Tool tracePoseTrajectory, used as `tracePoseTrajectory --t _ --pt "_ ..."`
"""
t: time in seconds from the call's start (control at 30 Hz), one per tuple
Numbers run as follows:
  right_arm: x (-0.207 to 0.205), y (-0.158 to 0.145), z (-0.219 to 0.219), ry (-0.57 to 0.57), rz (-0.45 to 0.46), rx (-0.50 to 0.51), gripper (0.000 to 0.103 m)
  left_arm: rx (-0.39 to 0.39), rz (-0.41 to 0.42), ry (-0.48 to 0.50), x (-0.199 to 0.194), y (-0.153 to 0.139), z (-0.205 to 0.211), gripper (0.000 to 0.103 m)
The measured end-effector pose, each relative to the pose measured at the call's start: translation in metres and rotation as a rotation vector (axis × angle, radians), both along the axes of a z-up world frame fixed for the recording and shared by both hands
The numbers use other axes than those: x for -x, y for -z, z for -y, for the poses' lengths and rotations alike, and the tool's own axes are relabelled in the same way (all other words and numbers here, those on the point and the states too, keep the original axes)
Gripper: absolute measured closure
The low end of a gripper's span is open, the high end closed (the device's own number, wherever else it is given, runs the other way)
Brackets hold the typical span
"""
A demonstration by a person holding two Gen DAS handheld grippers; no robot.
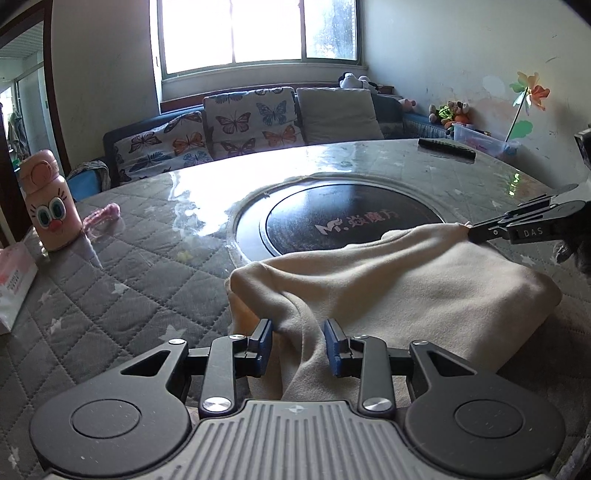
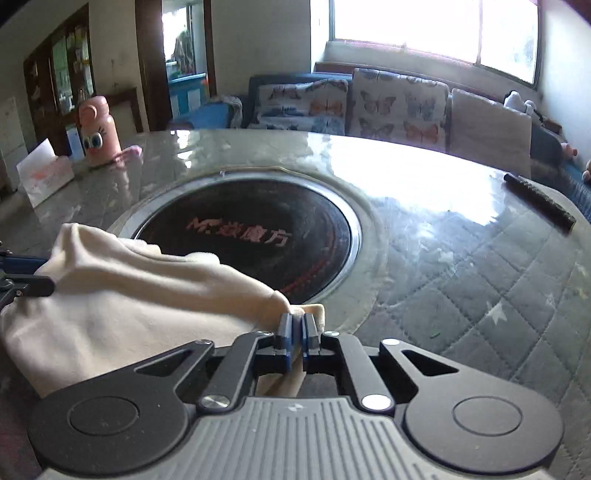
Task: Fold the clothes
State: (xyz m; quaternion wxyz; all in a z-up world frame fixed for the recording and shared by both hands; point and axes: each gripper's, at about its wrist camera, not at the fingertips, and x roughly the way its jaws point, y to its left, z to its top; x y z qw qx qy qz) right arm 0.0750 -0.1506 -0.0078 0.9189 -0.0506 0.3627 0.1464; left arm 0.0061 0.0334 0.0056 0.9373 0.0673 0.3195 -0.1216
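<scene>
Partly folded cream garment (image 1: 406,295) at 5 o'clock of the table's black hob (image 1: 351,218). Right gripper (image 2: 295,326) clamped on a corner; left gripper (image 1: 298,334) parted around a fold. More folding left, seemingly.

The left wrist view is taken low over the table (image 1: 140,258), close behind the left gripper (image 1: 298,341), facing the sofa (image 1: 236,125) and window (image 1: 258,33). The right wrist view is set just as low and near behind the right gripper (image 2: 297,328), turned leftward toward the doorway (image 2: 184,55). The cloth (image 1: 406,291), the hob (image 1: 343,225), the bottle (image 1: 50,206) and the sofa are shared by both views.
</scene>
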Motion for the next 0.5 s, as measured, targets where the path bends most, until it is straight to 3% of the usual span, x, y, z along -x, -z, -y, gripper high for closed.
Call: tracePoseTrajectory --t 0.23,0.5 --pt "0.001 -0.037 -0.012 -0.088 0.058 -0.042 0.089 0.026 0.077 0.048 0.008 -0.026 0.017 0.07" --pt "-0.03 -0.027 -0.068 -0.282 -0.069 -0.124 0.089 0.038 0.009 0.17 -0.002 -0.008 0.057 0.071"
